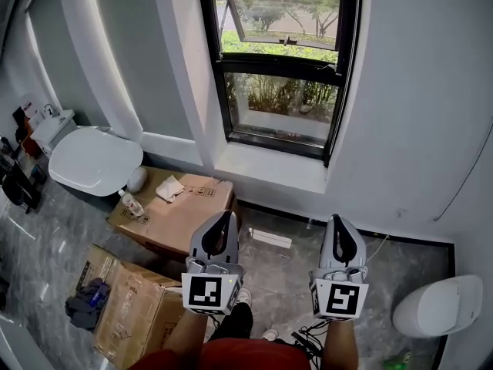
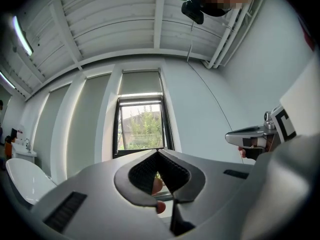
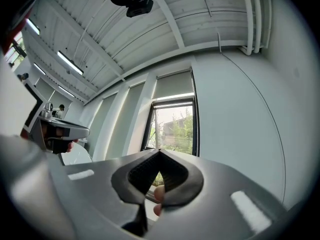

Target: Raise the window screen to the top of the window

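Black-framed glass window (image 1: pixel 281 60) well ahead: grey plastic left gripper (image 1: pixel 226 217) and right gripper (image 1: pixel 339 222), both pinched shut and empty, may only bump its screen.

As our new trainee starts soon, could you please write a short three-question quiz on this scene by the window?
1. True or false: the left gripper is shut on an object.
2. In the head view, what lies on the floor left of the left gripper? A. cardboard boxes B. a ladder C. a bucket
3. Fill in: the right gripper is ___ the window (touching / apart from).
Key: 1 false, its jaws are shut on nothing; 2 A; 3 apart from.
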Available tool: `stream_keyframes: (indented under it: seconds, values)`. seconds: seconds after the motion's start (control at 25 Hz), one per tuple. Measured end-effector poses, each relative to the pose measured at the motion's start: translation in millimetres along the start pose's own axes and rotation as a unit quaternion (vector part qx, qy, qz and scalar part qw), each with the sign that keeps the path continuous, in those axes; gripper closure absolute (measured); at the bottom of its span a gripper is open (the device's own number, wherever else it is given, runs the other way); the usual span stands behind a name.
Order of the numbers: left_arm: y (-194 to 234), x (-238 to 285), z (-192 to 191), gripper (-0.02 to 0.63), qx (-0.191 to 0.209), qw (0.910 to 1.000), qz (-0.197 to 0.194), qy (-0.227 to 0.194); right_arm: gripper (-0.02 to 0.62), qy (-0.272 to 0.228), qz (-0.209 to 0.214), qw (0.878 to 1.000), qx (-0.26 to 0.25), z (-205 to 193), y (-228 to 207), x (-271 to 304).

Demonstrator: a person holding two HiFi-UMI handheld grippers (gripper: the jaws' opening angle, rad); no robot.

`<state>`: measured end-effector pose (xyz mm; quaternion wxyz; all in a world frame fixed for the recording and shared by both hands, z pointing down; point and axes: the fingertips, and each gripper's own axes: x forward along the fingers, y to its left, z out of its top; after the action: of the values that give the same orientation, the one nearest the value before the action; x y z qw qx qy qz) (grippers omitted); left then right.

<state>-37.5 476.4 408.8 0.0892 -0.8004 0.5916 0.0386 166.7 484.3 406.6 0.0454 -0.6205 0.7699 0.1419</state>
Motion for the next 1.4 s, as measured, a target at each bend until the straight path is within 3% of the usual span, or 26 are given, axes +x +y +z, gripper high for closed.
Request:
stream_keyframes:
  seconds: [0.44, 0.76, 1.0, 1.4]
  values:
    - [70, 82, -10, 0.601, -0.036, 0.9990, 0.004, -0.026, 0.586, -0.018, 0.003, 0.999, -0.043, -6, 21, 100]
    - [125, 129, -29, 0.601, -0.034, 0.9993, -0.002, -0.014, 0.586, -0.006, 0.002, 0.999, -0.032, -17, 49, 169]
    - [166, 150, -34, 0.601, -0.038, 0.9988, -0.011, -0.027, 0.586, -0.010, -0.006, 0.999, -0.043, -18, 71, 202]
    - [183, 176, -46, 0.601, -0.048, 0.9977, -0.038, -0.029, 0.588, 0.013, -0.032, 0.998, -0.051, -33, 65, 220]
